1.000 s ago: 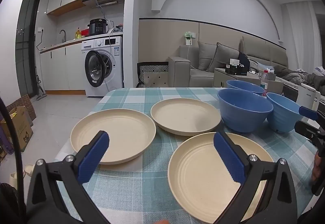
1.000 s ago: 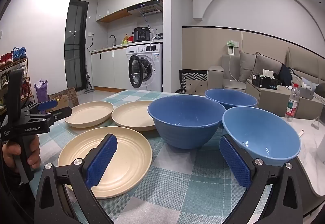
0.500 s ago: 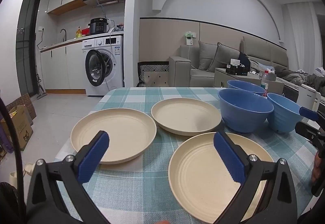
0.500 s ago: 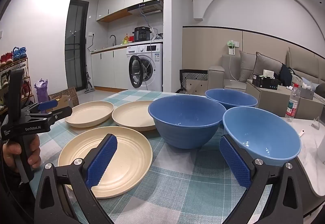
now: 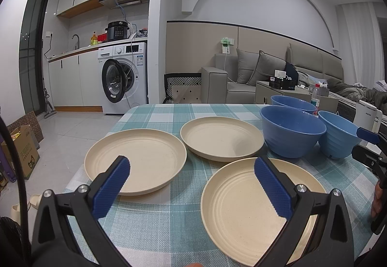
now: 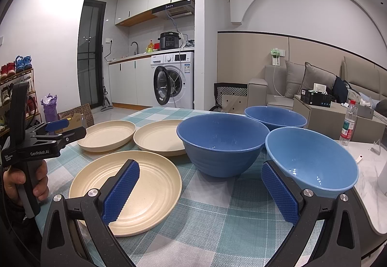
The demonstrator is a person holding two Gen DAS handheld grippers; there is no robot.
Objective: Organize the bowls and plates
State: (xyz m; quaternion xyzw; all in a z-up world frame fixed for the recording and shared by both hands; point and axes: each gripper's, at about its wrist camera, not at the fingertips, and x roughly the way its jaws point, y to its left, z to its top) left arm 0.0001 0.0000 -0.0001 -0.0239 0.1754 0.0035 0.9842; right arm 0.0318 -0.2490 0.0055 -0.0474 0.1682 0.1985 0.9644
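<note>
Ridged round cream plates (image 5: pixel 244 206), blue bowls (image 6: pixel 221 143)

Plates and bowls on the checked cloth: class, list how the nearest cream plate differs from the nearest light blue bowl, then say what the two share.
Colour: the plate is cream, the bowl light blue.
Shape: the plate is flat and shallow with ringed ridges inside; the bowl is deep with a smooth, glossy inside.
Place: the plate lies towards the left tongs, the bowl on the right at the cloth's edge.
Shared: both are round, upright, empty and ungripped.
</note>
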